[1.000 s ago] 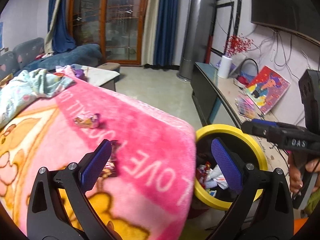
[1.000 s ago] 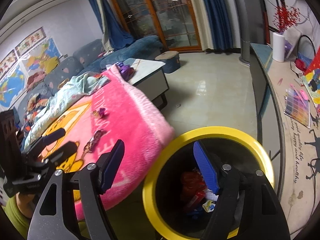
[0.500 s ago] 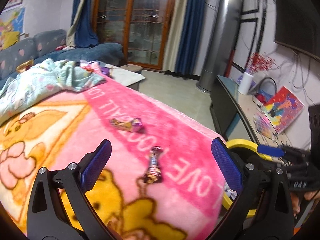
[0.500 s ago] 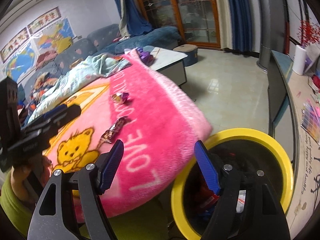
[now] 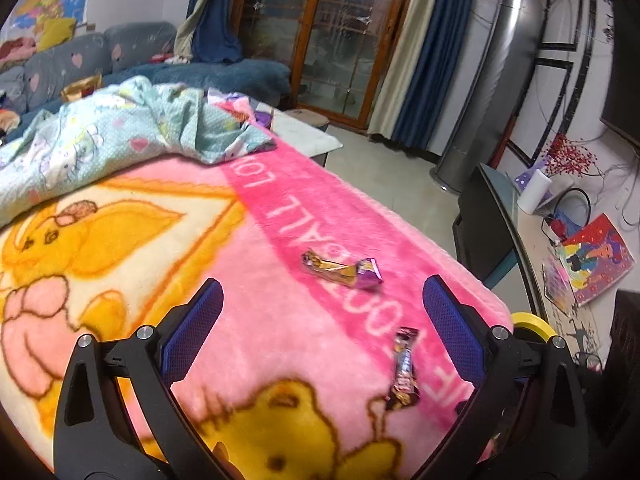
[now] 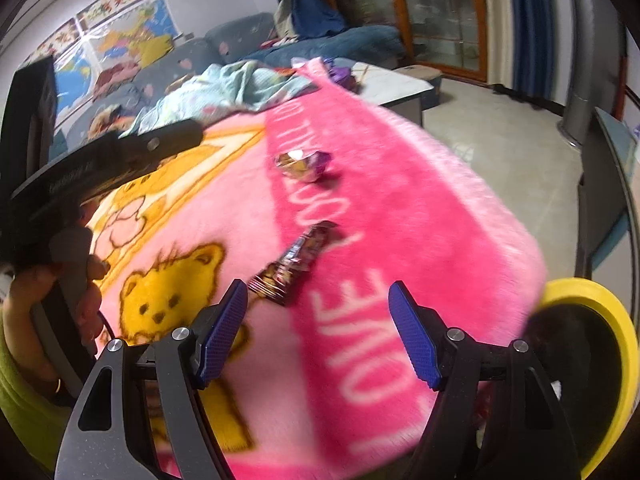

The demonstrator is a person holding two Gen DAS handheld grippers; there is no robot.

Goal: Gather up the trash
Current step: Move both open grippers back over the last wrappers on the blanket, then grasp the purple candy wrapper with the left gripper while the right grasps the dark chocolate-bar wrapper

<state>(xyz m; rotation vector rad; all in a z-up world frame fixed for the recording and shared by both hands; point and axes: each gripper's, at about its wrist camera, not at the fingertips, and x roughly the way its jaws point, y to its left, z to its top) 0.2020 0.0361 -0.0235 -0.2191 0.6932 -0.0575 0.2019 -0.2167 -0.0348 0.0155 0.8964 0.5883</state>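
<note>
Presently we see both tools poised above a pink blanket (image 5: 280, 320) with nothing between their blue pads: the left gripper (image 5: 320, 328) stands with jaws wide apart, and the right gripper (image 6: 318, 330) likewise, its pads clear of any object. Two pieces of trash lie on the blanket, well apart from each other. The dark bar wrapper (image 6: 294, 262) lies flat just ahead of the right gripper's left pad; in the left wrist view the same wrapper (image 5: 404, 372) sits inside the right pad. The crumpled purple-and-gold wrapper (image 5: 340, 270) rests farther up the pink band. The yellow-rimmed bin (image 6: 600, 312) stands beside the blanket's corner, on the floor.

We judge both wrappers to be very light, thin and crinkly foil, likely slippery and easily pushed into the soft pile. The long one is best pinched across its narrow middle; the crumpled one offers raised folds to close on. A shallow descent should avoid snagging the plush blanket fibres.
</note>
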